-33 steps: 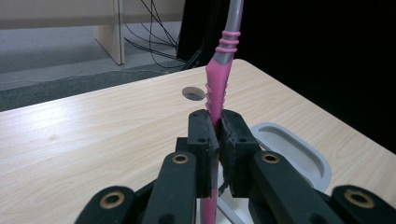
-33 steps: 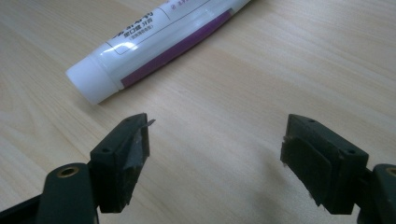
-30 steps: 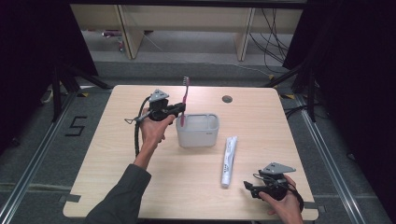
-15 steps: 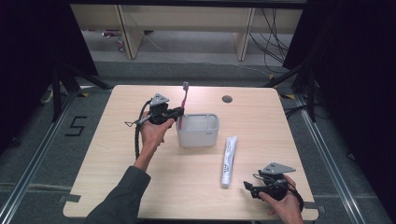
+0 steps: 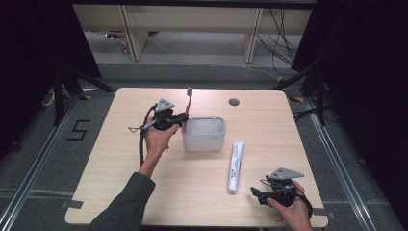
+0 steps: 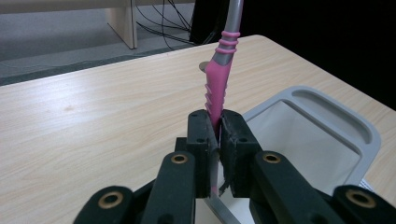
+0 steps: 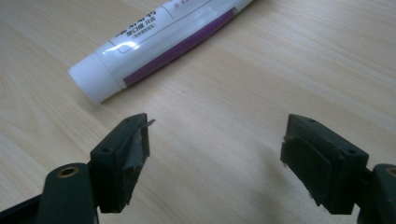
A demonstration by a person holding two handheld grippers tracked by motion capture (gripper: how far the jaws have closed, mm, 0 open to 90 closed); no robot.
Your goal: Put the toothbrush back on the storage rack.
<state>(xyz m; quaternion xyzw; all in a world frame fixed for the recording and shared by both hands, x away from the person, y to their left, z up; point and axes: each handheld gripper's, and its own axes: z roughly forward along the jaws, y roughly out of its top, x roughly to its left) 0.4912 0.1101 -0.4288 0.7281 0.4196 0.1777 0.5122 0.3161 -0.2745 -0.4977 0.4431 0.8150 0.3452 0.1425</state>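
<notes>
Left claw (image 5: pixel 183 120) clamped on a pink toothbrush (image 5: pixel 187 103) at the tub's edge

Centre of the high view: the toothbrush stands nearly upright, head up, at the left rim of the pale tub (image 5: pixel 204 134) on the desk (image 5: pixel 110 159). Lower right, the right claw (image 7: pixel 215 154) rests with jaws wide apart, holding nothing, near the cap end of the white toothpaste tube (image 5: pixel 235 164)

Grey floor (image 5: pixel 43 159), black curtains (image 5: pixel 365 72)
</notes>
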